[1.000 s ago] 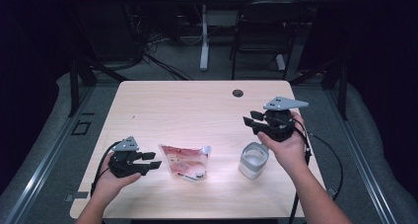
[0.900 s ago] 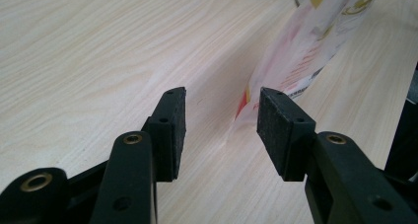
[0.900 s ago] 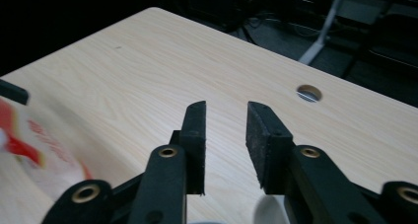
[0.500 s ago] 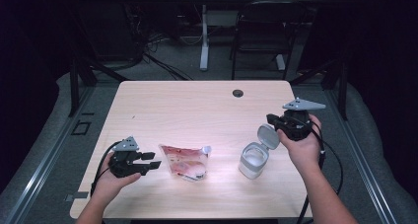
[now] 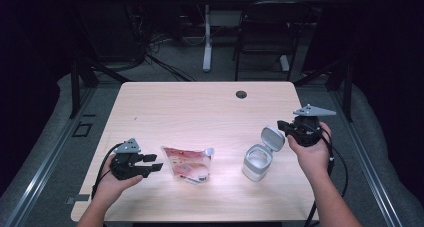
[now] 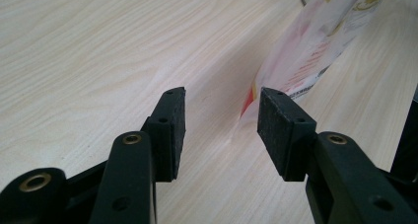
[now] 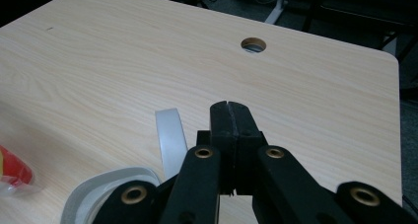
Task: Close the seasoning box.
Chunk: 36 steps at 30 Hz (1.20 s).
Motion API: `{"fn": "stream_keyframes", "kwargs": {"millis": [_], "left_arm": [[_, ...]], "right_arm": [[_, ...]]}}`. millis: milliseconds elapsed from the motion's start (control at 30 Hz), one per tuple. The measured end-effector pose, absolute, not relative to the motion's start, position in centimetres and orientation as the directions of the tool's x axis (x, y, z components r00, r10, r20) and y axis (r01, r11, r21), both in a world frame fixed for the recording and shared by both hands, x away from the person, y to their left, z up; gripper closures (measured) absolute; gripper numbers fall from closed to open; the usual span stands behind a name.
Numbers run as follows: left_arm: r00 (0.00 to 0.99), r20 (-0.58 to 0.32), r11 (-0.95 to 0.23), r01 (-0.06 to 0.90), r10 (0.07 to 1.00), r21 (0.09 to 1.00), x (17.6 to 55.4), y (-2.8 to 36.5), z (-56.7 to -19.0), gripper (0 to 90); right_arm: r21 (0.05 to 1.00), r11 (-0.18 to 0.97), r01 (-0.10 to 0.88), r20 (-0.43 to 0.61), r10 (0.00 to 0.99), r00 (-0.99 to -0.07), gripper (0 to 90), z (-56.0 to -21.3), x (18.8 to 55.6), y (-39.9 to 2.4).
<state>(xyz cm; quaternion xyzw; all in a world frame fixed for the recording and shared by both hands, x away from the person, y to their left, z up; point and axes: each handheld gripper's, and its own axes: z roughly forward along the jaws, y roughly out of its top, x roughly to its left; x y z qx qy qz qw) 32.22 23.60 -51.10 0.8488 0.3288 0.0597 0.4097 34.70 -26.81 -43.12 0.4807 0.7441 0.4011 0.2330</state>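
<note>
On the table (image 5: 200, 107) sit one pouch (image 5: 187, 163) and one open white tub (image 5: 257, 162). Left gripper (image 5: 155, 163), spread, points at the pouch. Right gripper (image 5: 283, 128), pressed together, is beside the tub's lid (image 5: 272, 137).

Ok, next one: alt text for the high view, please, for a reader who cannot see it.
A person at a wooden table holds the shut right gripper beside the flipped-up lid of an open white container. The left gripper, jaws open, rests near a red-printed pouch lying flat.
</note>
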Motion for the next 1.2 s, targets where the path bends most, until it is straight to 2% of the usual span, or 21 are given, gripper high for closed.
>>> {"fn": "stream_keyframes", "kwargs": {"millis": [833, 1200], "left_arm": [[0.773, -0.170, -0.448, 0.515, 0.612, 0.731, 32.3, 23.7, -51.2, 53.9], [0.766, -0.169, -0.436, 0.516, 0.621, 0.737, 32.3, 23.8, -51.4, 53.9]], "right_arm": [[0.834, 0.234, 0.499, 0.068, 0.855, -0.514, 90.0, -44.0, 31.9, -24.7], [0.841, 0.221, 0.494, 0.075, 0.856, -0.512, 90.0, -45.1, 30.8, -24.5]]}}
